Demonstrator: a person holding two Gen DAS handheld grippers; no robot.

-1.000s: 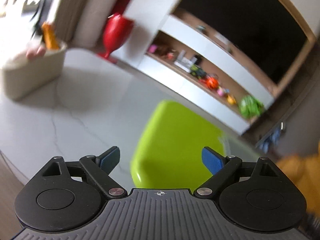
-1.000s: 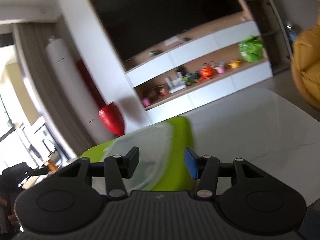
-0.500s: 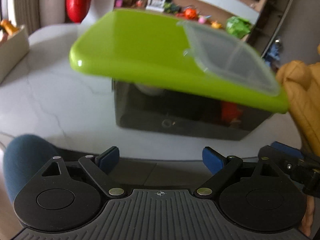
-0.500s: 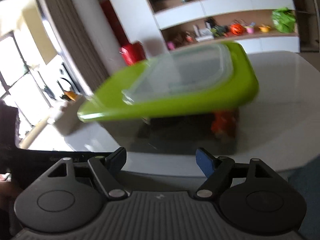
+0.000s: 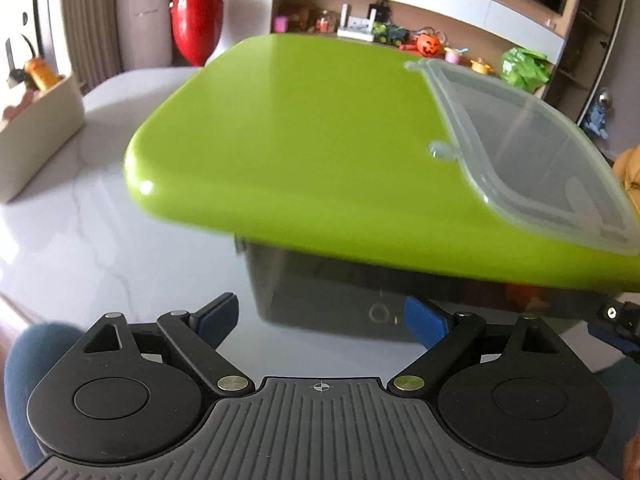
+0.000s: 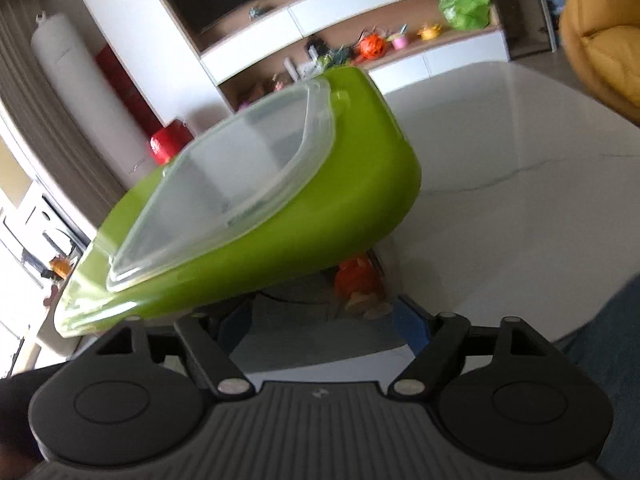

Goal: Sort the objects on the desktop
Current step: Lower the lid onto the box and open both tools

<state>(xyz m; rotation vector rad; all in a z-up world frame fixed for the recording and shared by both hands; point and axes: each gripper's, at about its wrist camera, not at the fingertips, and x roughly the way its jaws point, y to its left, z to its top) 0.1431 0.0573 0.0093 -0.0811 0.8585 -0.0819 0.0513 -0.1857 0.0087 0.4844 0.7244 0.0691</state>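
Observation:
A dark translucent storage box (image 5: pixel 332 292) stands on the white marble table (image 5: pixel 80 208). A lime green lid (image 5: pixel 304 136) with a clear plastic panel (image 5: pixel 532 152) lies over its top. The lid also shows in the right wrist view (image 6: pixel 320 200), with its clear panel (image 6: pixel 240 168). An orange toy (image 6: pixel 358 276) shows through the box wall. My left gripper (image 5: pixel 320 318) is open and empty, just in front of the box. My right gripper (image 6: pixel 322 322) is open and empty, close below the lid's edge.
A beige bin (image 5: pixel 36 132) with small items stands at the table's left. A red vase (image 5: pixel 196 24) and a shelf of toys (image 5: pixel 400 36) are behind. A yellow armchair (image 6: pixel 600 36) is at the right. Blue-clad knees (image 5: pixel 28 360) show below.
Both grippers have come closer to the box and lid, which now fill more of each view. The right wrist view has tilted, and both grippers stay open.

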